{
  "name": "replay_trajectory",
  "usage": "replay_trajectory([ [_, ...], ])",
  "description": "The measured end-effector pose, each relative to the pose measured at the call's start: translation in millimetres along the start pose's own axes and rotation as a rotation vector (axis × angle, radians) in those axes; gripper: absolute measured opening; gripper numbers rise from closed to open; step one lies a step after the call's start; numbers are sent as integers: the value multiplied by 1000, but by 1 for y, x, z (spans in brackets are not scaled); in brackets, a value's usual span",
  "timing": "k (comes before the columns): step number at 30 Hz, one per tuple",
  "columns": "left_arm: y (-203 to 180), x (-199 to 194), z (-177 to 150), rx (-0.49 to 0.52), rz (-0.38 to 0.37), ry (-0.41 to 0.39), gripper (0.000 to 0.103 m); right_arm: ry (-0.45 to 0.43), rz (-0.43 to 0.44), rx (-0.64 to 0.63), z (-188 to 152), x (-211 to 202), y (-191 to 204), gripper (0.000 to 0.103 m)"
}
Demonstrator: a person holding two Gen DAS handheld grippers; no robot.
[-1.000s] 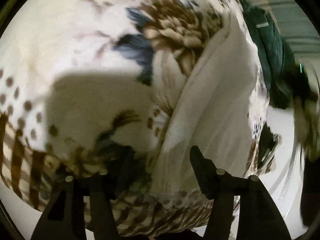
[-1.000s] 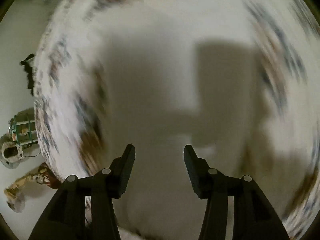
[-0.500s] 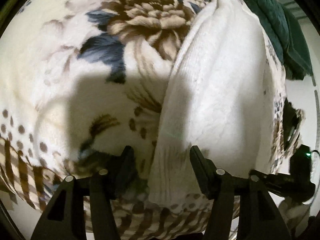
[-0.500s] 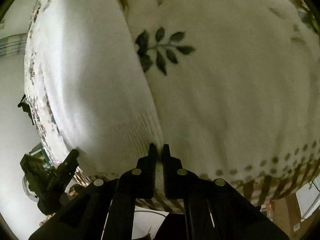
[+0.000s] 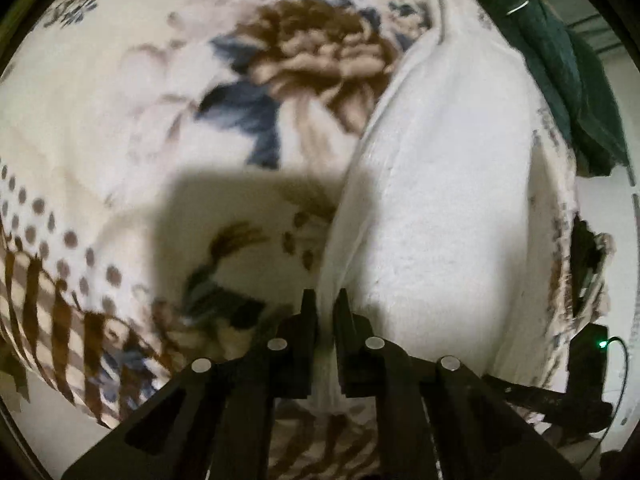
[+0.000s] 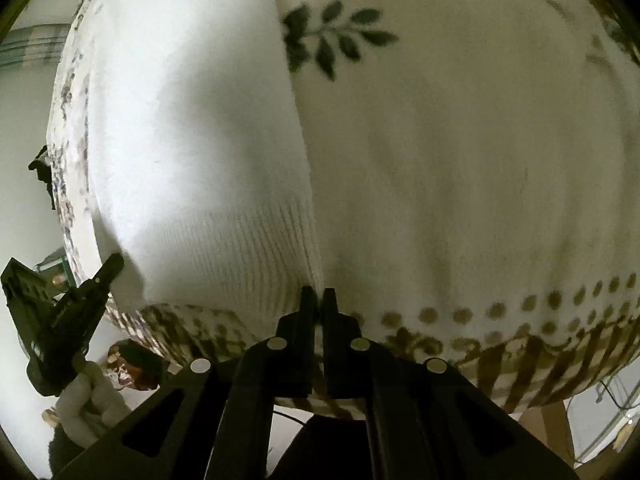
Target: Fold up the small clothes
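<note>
Two claws, left claw (image 5: pixel 327 304) and right claw (image 6: pixel 318 300), pinching white sweater (image 5: pixel 440 208) on floral blanket (image 5: pixel 140 92).

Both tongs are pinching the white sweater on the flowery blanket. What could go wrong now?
1. Each pair of tongs, left tongs and right tongs, pinches only the near edge of the white sweater, so it might slip out when lifted.
2. The sweater lies right on the soft flowery blanket, so the tongs may have nipped the blanket too and could drag it along.
3. The dark green cloth lies close beyond the sweater; a fold that way could land on it.
</note>
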State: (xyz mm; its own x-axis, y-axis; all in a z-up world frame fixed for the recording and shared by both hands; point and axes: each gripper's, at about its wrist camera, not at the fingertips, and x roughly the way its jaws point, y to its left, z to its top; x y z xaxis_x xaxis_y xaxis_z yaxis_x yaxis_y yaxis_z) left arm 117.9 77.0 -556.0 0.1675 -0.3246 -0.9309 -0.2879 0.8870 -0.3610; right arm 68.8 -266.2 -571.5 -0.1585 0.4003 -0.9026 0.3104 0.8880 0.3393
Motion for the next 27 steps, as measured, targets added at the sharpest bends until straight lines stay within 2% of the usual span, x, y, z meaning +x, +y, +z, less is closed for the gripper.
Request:
replay_trajectory([
  [2, -1, 1, 2, -19, -28, 32, 11, 35, 22, -15, 7, 3, 4, 3],
  [4, -4, -9, 7, -33, -33, 34, 10, 52, 67, -5, 20, -6, 5, 8],
  [5, -8, -19, 12, -29, -41, 21, 17, 70, 72, -7, 30, -15, 5, 18],
  [6, -10, -25, 17, -23, -47, 10, 32, 74, 75, -9, 37, -21, 4, 36],
  [7, -13, -31, 23, -14, -58, -5, 42, 67, 77, -7, 45, -28, 5, 45],
  [8, -16, -40, 35, -7, -92, -33, 59, 44, 77, 2, 57, -41, 3, 57],
  [9, -19, -44, 46, -8, -116, -57, 64, 23, 81, 7, 68, -52, 3, 57],
  [13, -42, -40, 123, -19, -226, -123, 64, -83, 131, 31, 134, -91, 13, 57],
  [15, -69, -31, 174, 15, -270, -157, 64, -156, 150, 40, 171, -108, 21, 57],
  [17, -88, -14, 224, 73, -278, -176, 64, -250, 169, 37, 216, -123, 34, 57],
  [20, -117, 32, 286, 117, -285, -148, 64, -332, 218, 65, 284, -137, 45, 57],
  [22, -128, 57, 315, 132, -253, -126, 64, -351, 244, 76, 321, -144, 44, 57],
  [25, -140, 95, 346, 160, -260, -79, 60, -329, 276, 90, 367, -133, 52, 57],
  [26, -142, 101, 352, 174, -267, -73, 26, -311, 290, 106, 375, -127, 53, 57],
  [27, -142, 103, 355, 184, -269, -72, 19, -305, 291, 119, 374, -117, 61, 57],
])
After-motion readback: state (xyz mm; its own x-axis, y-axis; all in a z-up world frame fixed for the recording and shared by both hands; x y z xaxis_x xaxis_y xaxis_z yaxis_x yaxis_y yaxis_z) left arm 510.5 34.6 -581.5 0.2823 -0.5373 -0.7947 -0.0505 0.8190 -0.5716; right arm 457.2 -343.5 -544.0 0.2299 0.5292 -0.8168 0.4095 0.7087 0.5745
